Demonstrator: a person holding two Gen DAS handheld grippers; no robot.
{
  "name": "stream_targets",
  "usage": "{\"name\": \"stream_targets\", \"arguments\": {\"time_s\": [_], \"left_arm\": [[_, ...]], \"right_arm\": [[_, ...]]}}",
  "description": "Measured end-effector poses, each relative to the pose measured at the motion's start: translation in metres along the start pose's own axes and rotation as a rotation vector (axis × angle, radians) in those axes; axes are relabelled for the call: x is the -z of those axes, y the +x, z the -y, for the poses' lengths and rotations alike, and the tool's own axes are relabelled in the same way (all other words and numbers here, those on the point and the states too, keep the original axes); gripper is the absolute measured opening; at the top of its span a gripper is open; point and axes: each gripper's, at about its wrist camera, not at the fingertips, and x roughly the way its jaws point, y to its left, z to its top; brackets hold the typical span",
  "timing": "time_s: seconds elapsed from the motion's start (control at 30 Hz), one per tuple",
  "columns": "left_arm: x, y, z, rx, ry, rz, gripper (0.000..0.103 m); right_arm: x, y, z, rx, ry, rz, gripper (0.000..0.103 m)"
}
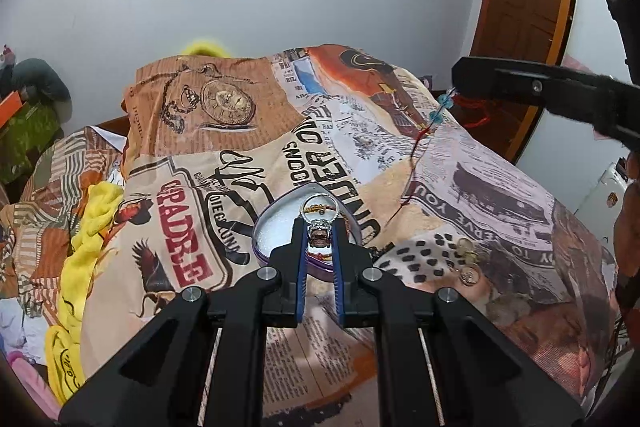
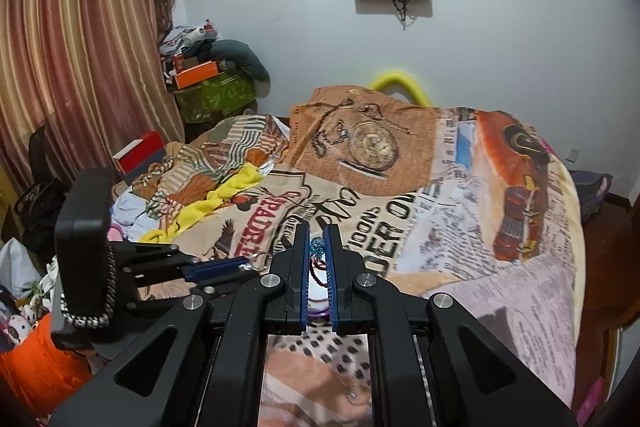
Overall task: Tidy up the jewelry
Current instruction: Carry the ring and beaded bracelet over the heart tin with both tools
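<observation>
Both grippers were basically pinched closed. The left gripper (image 1: 320, 235) had a silver ring (image 1: 319, 227) nipped at its fingertips, hovering right over the heart-shaped tin (image 1: 276, 227) just beyond the tips. The right gripper (image 2: 318, 251) held a red string bracelet with blue beads (image 2: 317, 247), the cord trailing down onto the bedspread (image 1: 480, 187). My worry: that dangling cord could snag on the fabric, or the ring could slip and bounce past the tin.

The blanket (image 1: 248, 155) reads "PADRE" in red and "SERVE YOU", upside down.
</observation>
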Motion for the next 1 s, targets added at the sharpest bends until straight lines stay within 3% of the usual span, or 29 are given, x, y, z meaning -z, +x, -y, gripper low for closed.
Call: {"name": "stream_targets", "arguments": {"time_s": [0.5, 1.0], "left_arm": [[-0.002, 0.036, -0.032, -0.003, -0.064, -0.028, 0.010], [0.007, 0.075, -0.034, -0.014, -0.066, -0.100, 0.010]], "right_arm": [[-0.005, 0.058, 0.001, -0.008, -0.005, -0.063, 0.007], [0.015, 0.126, 0.019, -0.071, 0.076, -0.268, 0.007]]}}
